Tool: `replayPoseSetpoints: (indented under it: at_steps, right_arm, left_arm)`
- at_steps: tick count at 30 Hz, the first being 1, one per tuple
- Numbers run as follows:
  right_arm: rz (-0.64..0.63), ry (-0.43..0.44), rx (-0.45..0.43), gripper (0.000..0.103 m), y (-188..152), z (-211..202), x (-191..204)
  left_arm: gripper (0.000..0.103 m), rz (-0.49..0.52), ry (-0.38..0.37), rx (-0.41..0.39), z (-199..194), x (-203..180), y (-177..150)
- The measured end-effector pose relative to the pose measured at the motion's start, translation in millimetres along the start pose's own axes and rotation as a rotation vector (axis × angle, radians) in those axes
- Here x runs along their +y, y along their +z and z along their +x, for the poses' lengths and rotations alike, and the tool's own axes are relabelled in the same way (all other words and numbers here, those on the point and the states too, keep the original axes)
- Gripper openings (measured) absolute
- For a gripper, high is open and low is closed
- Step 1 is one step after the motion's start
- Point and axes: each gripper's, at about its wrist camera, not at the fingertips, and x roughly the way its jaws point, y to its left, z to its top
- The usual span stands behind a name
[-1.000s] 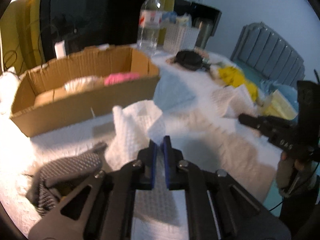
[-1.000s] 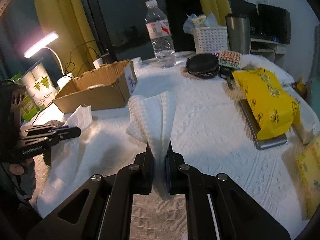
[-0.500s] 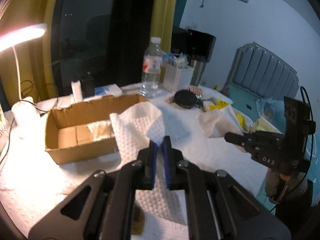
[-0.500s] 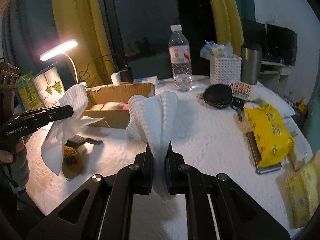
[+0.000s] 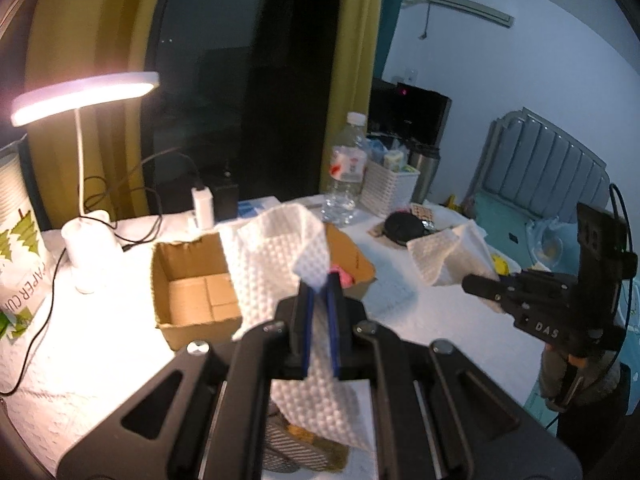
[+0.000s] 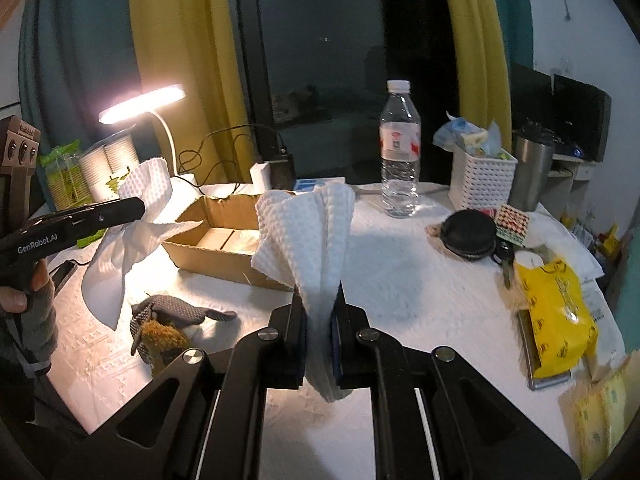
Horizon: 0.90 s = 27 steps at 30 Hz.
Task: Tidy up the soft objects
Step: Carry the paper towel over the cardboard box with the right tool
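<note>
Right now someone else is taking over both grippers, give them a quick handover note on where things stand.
Left gripper: shut on a white cloth, held up above the table.
Right gripper: shut on another white cloth, also lifted.
Cardboard box: open, with a pink item and a pale item already inside.
Grey and mustard knit piece: loose on the table in front of the box.
Left to do: place both cloths, then the knit piece.
</note>
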Motion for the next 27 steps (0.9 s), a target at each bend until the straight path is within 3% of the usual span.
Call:
replayPoseSetpoints:
  at_steps: [15, 27]
  right_arm:
    - [-0.047, 0.031, 0.01, 0.01, 30.7, 34.6, 29.9]
    - [-0.048, 0.058, 0.009, 0.01, 50.7, 60.8, 37.5]
  left_arm:
    - [0.006, -0.038, 0.041, -0.037, -0.3, 42.8, 19.5]
    - [0.006, -0.039, 0.08, -0.022, 32.3, 72.4, 35.4]
